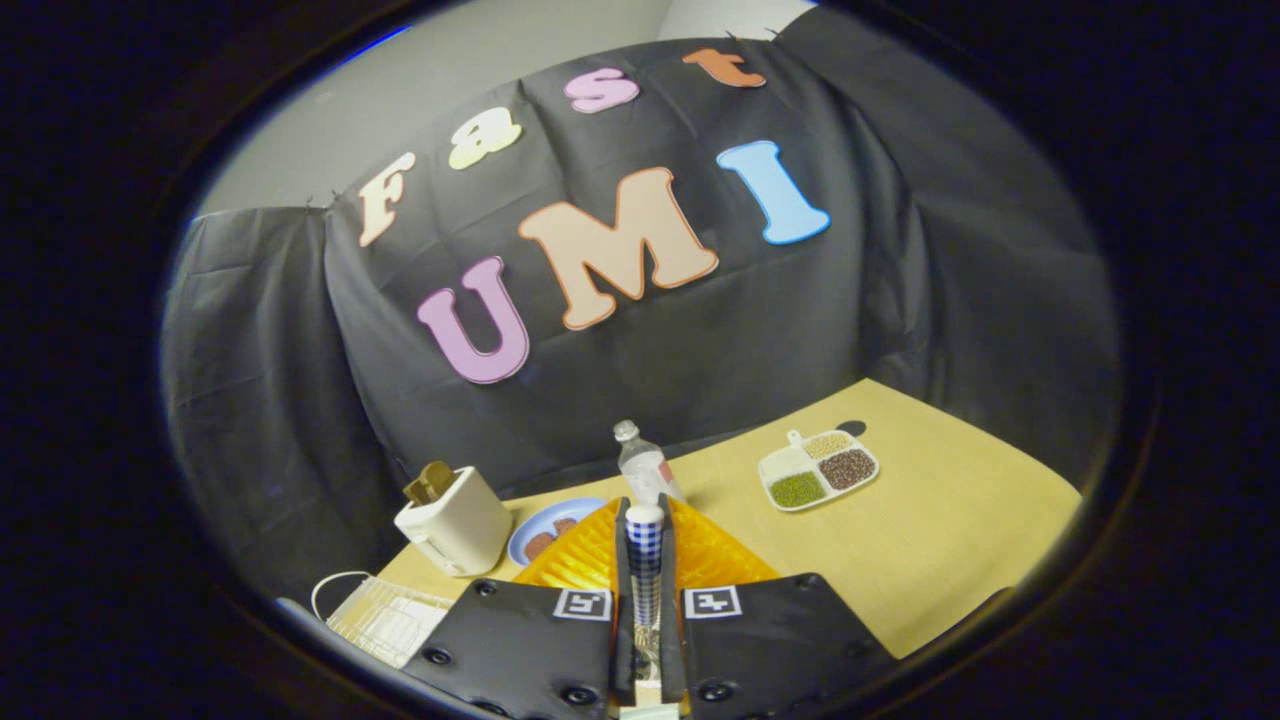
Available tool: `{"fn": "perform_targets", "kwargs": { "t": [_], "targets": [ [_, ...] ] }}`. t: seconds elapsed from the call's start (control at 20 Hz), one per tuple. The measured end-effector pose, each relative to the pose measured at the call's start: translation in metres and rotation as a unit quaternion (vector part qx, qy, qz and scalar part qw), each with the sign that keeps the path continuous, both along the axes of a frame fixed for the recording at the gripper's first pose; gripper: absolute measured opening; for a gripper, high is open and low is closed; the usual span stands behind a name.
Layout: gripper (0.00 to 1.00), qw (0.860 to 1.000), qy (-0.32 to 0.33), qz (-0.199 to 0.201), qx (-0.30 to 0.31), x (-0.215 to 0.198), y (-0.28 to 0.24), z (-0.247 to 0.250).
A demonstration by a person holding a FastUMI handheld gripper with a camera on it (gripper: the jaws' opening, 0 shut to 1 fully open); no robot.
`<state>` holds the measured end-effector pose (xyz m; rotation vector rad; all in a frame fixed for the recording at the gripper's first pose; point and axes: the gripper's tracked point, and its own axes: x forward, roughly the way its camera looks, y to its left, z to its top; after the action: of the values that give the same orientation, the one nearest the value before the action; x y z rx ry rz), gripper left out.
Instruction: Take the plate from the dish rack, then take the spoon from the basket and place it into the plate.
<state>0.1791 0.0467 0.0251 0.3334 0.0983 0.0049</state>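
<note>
With the spoon clenched in the tool above the orange plate, lowering and release are called for.

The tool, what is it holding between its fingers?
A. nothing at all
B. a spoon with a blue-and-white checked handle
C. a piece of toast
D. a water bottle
B: the tool has both fingers pressed on the spoon, whose checked handle stands up between them, above the orange plate. The water bottle stands beyond on the table.
</note>
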Motion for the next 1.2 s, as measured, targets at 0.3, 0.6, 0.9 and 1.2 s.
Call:
{"fn": "perform_targets", "kwargs": {
  "t": [0.3, 0.6, 0.9, 1.2],
  "targets": [
    [0.12, 0.999, -0.022, 0.032, 0.038, -0.067, -0.002, 0.003],
    [0.12, 0.997, 0.018, 0.062, 0.051, -0.114, 0.004, -0.046],
    [0.13, 0.988, 0.087, 0.076, 0.101, -0.123, -0.009, -0.12],
    [0.13, 0.977, 0.112, 0.069, 0.168, -0.113, -0.035, -0.148]
  ]
}}
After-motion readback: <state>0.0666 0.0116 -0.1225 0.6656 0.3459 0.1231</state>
